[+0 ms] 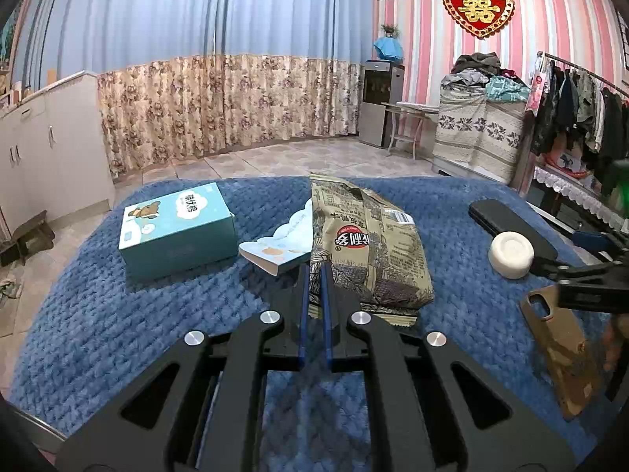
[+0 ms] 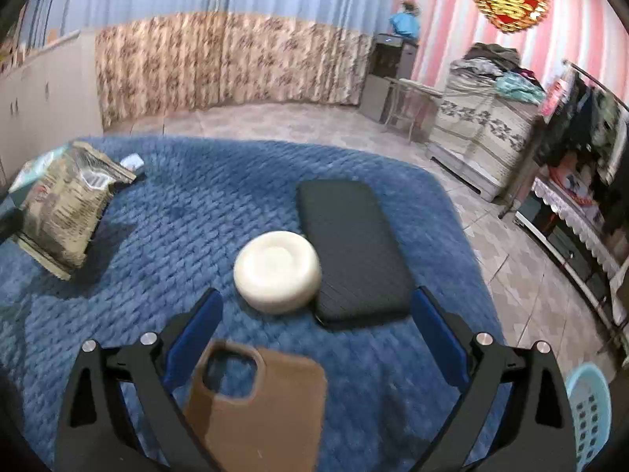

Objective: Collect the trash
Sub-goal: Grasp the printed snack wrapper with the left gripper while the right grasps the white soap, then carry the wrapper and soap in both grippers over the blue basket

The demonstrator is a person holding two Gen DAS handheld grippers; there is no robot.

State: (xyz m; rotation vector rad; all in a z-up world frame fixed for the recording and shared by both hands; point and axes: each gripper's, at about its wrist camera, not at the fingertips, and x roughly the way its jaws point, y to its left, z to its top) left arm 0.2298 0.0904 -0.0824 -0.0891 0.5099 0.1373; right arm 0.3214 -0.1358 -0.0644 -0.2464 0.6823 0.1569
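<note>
My left gripper [image 1: 314,275] is shut on the near edge of an olive snack bag [image 1: 365,244], which stands up off the blue blanket [image 1: 118,314]. The bag also shows at the left in the right wrist view [image 2: 67,204]. A small torn light-blue packet [image 1: 275,249] lies just left of the bag. My right gripper [image 2: 316,306] is open and empty above the blanket [image 2: 196,196]. A brown phone case [image 2: 259,405] lies between its fingers, and a white round soap [image 2: 277,271] and a black phone [image 2: 354,247] lie just ahead.
A teal tissue box [image 1: 177,232] sits on the blanket's left part. The soap [image 1: 511,253], black phone [image 1: 511,224] and brown case [image 1: 562,350] lie at the right in the left wrist view. A light-blue basket [image 2: 589,413] stands on the tiled floor at the right.
</note>
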